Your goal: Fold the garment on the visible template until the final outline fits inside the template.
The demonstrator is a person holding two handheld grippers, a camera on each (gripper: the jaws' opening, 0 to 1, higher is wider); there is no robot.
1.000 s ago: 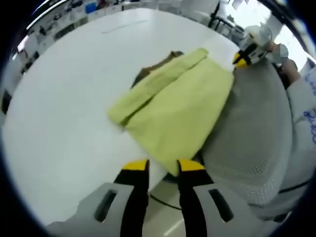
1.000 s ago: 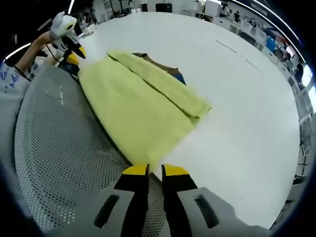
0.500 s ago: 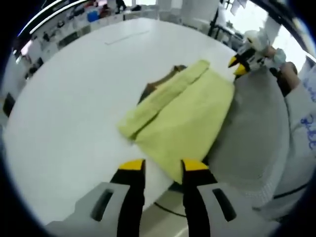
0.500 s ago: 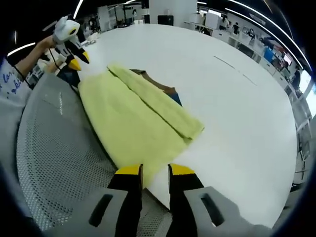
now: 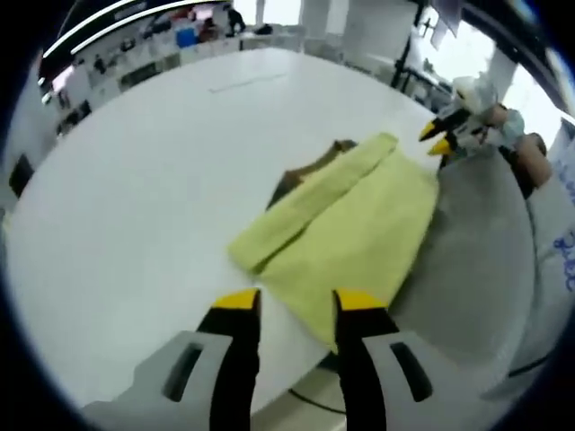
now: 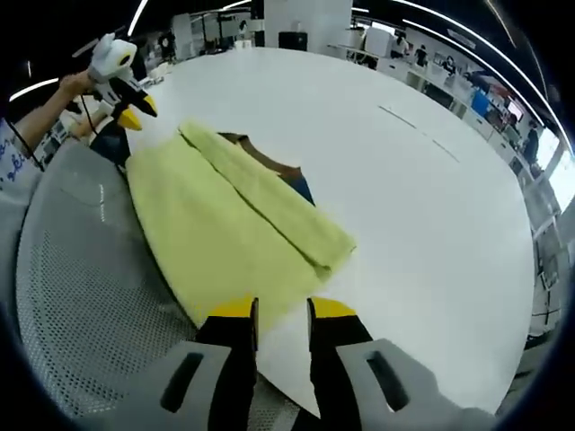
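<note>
Left gripper view first: at the bottom middle we've got the left gripper with its yellow-tipped fingers spread apart, nothing between them, hovering just short of the near edge of the yellow garment. That garment lies folded on the white table, mid-frame, with a dark brown patch poking out from under its far side. Further off, upper right, the right gripper sits near the garment's far corner, and we can't tell its finger state from here.

Right gripper view: the right gripper is at the bottom, jaws parted and empty, garment just beyond, left gripper upper left.
</note>
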